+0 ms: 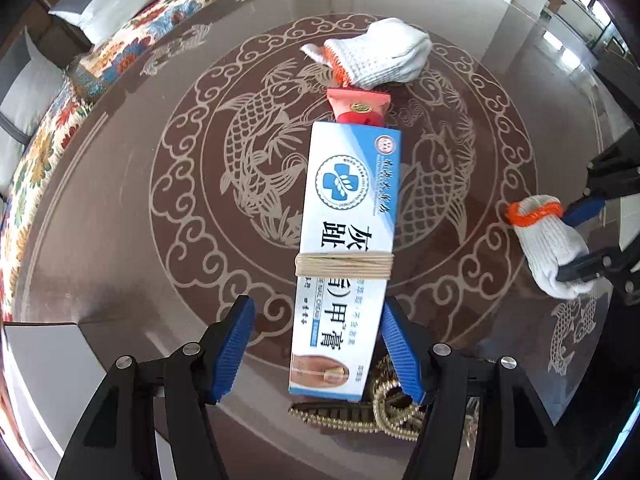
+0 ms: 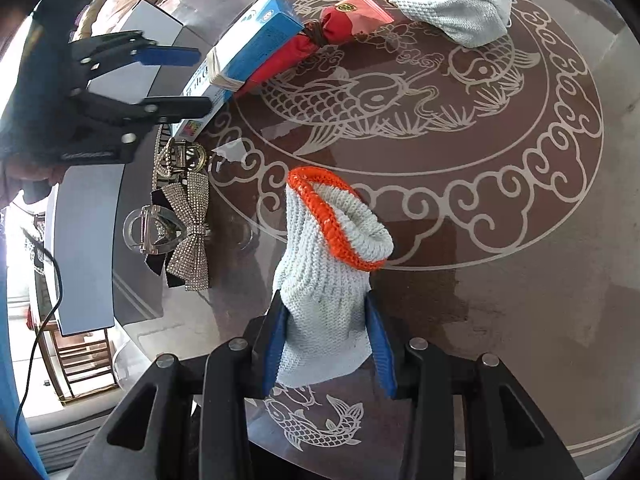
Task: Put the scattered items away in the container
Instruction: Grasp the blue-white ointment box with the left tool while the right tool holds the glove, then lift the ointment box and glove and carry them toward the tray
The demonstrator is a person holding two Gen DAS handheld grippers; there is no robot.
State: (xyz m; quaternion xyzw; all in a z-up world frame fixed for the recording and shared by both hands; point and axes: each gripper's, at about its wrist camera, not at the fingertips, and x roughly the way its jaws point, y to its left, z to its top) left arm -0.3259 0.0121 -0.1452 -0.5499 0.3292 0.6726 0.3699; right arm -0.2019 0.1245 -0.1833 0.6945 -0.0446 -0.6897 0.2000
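Note:
My left gripper is open, its blue fingers on either side of the near end of a blue-and-white cream box bound with string to a red tube; the fingers do not touch it. The box also shows in the right wrist view, with the left gripper beside it. My right gripper is shut on a white knitted glove with an orange cuff, seen from the left too. A second white glove lies beyond the tube. No container is clearly visible.
The items lie on a round brown glass table with fish patterns. A rhinestone bow, a clear hair clip and a gold chain lie near the table's edge. A floral sofa stands behind.

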